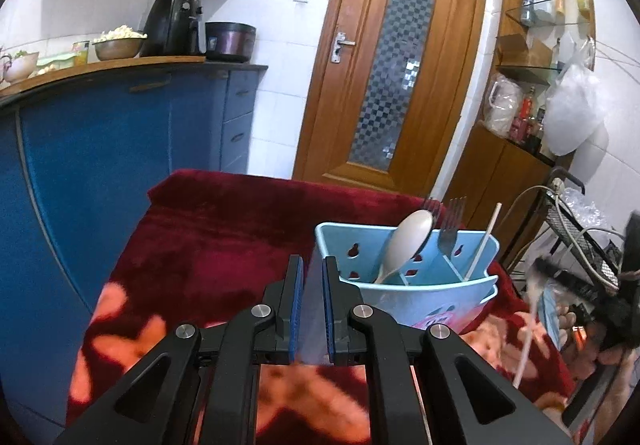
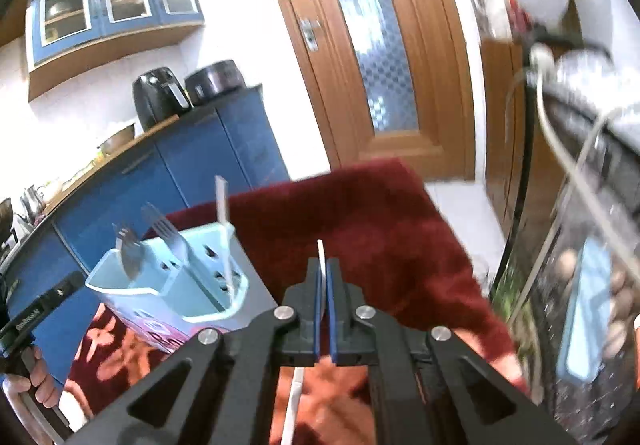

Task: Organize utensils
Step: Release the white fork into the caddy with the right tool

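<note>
Left wrist view: the light blue utensil holder (image 1: pixel 424 285) stands on the dark red patterned blanket (image 1: pixel 224 229), just right of the left gripper (image 1: pixel 313 265). Thin dividers split the holder into compartments. A white spoon (image 1: pixel 408 237) leans in the left part, bowl end up. Two metal forks stand tines up behind and beside it, one fork (image 1: pixel 448 229) clear in the middle part, the other mostly hidden by the spoon bowl. A white stick (image 1: pixel 482 245) leans in the right compartment. The left gripper's blue pads (image 1: pixel 295 309) stand close together with only a narrow gap; a pale bluish sheen fills that gap, and I cannot tell whether anything is held there. At the far right edge the right gripper (image 1: pixel 560 309) is blurred, with a second white stick (image 1: pixel 526 345) slanting below it.

The right wrist view shows the right gripper (image 2: pixel 323 273) pinched tight on that second white stick (image 2: pixel 321 251), which pokes out above the fingertips and trails down below the jaws. The utensil holder (image 2: pixel 132 297) sits to its left with the forks (image 2: pixel 130 253) and the first stick (image 2: pixel 224 229) inside. A hand (image 2: pixel 40 377) grips a handle at the lower left. A wire rack (image 2: pixel 580 285) with blurred contents stands to the right.
</note>
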Available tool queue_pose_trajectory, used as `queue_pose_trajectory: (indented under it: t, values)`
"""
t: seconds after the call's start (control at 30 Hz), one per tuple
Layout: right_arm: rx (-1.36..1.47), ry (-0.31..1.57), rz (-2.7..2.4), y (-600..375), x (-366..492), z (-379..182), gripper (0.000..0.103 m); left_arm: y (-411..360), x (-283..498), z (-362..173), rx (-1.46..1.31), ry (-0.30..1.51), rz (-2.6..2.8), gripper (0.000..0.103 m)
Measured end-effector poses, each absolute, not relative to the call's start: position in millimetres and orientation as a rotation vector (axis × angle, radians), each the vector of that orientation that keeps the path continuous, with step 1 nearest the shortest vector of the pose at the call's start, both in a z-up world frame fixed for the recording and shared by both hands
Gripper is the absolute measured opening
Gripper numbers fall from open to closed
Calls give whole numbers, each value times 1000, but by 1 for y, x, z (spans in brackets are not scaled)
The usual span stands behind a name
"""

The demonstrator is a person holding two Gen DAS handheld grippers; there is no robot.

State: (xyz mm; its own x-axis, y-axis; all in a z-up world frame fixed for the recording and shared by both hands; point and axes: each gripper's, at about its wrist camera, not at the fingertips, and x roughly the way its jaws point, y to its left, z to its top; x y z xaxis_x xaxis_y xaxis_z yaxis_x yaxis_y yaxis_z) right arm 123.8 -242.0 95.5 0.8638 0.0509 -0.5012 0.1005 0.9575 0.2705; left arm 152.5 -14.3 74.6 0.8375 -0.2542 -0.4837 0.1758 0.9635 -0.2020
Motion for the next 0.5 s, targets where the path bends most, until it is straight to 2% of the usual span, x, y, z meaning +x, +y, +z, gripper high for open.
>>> queue_pose_trajectory:
  t: [0.3,0.5]
  values:
    - [173,302,-70,-211,117,154,4,-8,156,64,-121,577,-184,9]
    - [155,201,-83,-192,135,168,4,-9,158,56,-136,593,-197,9]
